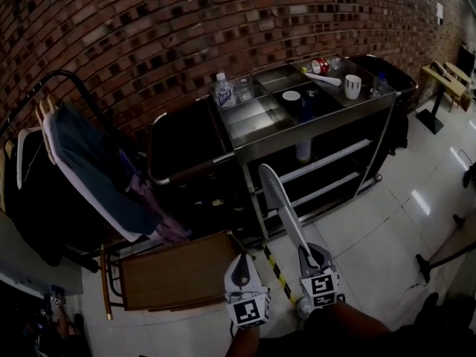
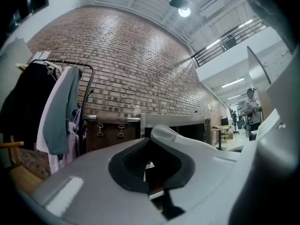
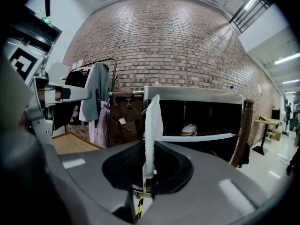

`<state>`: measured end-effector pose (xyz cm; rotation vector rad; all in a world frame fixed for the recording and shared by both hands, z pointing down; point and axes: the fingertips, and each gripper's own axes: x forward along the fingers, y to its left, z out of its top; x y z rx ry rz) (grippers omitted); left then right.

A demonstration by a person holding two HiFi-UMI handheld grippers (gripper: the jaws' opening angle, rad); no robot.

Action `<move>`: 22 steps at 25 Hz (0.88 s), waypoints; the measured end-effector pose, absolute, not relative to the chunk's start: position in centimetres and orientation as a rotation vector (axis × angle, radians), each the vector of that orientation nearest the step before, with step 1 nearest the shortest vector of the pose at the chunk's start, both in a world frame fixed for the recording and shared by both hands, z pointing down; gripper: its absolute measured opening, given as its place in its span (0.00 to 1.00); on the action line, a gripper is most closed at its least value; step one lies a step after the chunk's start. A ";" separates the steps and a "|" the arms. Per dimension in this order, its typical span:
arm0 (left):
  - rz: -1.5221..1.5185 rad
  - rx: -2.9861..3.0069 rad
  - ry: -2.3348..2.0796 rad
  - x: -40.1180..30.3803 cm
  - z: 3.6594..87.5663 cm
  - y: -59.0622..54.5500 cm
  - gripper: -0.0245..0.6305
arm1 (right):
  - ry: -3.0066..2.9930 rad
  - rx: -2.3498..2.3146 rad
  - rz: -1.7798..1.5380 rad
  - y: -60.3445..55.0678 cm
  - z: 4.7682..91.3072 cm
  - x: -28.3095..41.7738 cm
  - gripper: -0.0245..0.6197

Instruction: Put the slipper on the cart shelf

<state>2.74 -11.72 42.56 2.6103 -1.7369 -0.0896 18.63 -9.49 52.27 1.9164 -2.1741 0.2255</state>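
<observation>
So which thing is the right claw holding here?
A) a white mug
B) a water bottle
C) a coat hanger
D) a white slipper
D: in the right gripper view, the right claw is closed on the thin white slipper, which stands edge-on between its jaws and points at the cart.

The cart (image 1: 253, 119) stands against the far wall (image 1: 149, 21), a clothes rack (image 1: 74, 155) left of it. A bottle (image 1: 224, 90) and cup (image 1: 352, 86) stand on top.

Brick wall (image 1: 223, 21), clothes rack (image 1: 71, 74) (garments (image 1: 89, 169) hung), 1 mug (image 1: 352, 86)
</observation>
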 end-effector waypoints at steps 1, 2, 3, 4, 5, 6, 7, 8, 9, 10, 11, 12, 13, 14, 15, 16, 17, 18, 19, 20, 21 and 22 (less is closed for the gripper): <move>-0.090 2.607 -1.746 3.3 42.6 -12.2 0.06 | -2.174 1.910 0.233 -10.2 52.5 19.3 0.10; -0.090 2.602 -1.755 3.9 42.8 -12.7 0.06 | -2.175 1.903 0.241 -10.9 52.8 20.0 0.10; -0.088 2.596 -1.764 4.4 43.0 -13.1 0.06 | -2.176 1.894 0.250 -11.6 53.2 20.6 0.10; -0.083 2.589 -1.773 4.8 43.2 -13.5 0.06 | -2.178 1.885 0.264 -12.4 53.5 21.2 0.10; -0.076 2.583 -1.782 5.1 43.4 -13.9 0.06 | -2.182 1.877 0.281 -13.2 53.8 21.6 0.10; -0.067 2.578 -1.792 5.4 43.6 -14.2 0.06 | -2.188 1.871 0.300 -14.0 54.0 21.9 0.10; -0.056 2.576 -1.802 5.6 43.6 -14.5 0.06 | -2.196 1.866 0.319 -14.9 54.2 22.2 0.10; -0.045 2.575 -1.812 5.8 43.6 -14.8 0.06 | -2.205 1.859 0.337 -15.8 54.2 22.4 0.10; -0.036 2.575 -1.819 6.2 43.7 -15.2 0.06 | -2.214 1.851 0.354 -16.7 54.3 22.6 0.10; -0.028 2.575 -1.824 6.5 44.1 -15.8 0.06 | -2.224 1.841 0.369 -17.6 54.5 22.8 0.10; -0.025 2.572 -1.830 6.7 44.6 -16.4 0.06 | -2.233 1.833 0.383 -18.5 54.5 22.9 0.10; -0.020 2.568 -1.840 6.9 45.1 -17.2 0.06 | -2.241 1.829 0.396 -19.4 54.5 23.1 0.10; -0.009 2.568 -1.851 7.0 45.2 -18.0 0.06 | -2.248 1.827 0.409 -20.3 54.5 23.2 0.10; 0.002 2.568 -1.860 7.2 45.0 -18.8 0.06 | -2.253 1.827 0.424 -21.2 54.4 23.4 0.10; 0.002 2.567 -1.865 7.4 44.6 -19.4 0.06 | -2.256 1.827 0.440 -22.0 54.5 23.5 0.10; -0.004 2.565 -1.868 7.6 44.2 -20.0 0.06 | -2.258 1.826 0.456 -22.7 54.6 23.7 0.10; -0.012 2.563 -1.873 7.7 44.0 -20.4 0.06 | -2.261 1.823 0.473 -23.4 54.7 23.8 0.10; -0.018 2.560 -1.878 7.8 44.0 -20.8 0.06 | -2.265 1.819 0.493 -24.2 54.9 23.9 0.10; -0.022 2.555 -1.884 7.9 44.0 -21.1 0.06 | -2.272 1.816 0.516 -24.9 55.0 24.0 0.10; -0.026 2.549 -1.888 8.0 44.0 -21.3 0.06 | -2.280 1.814 0.543 -25.7 55.0 24.0 0.10; -0.031 2.543 -1.890 8.1 44.0 -21.5 0.06 | -2.288 1.814 0.575 -26.4 55.1 24.1 0.10; -0.035 2.539 -1.891 8.2 44.0 -21.7 0.06 | -2.295 1.813 0.607 -27.2 55.2 24.2 0.10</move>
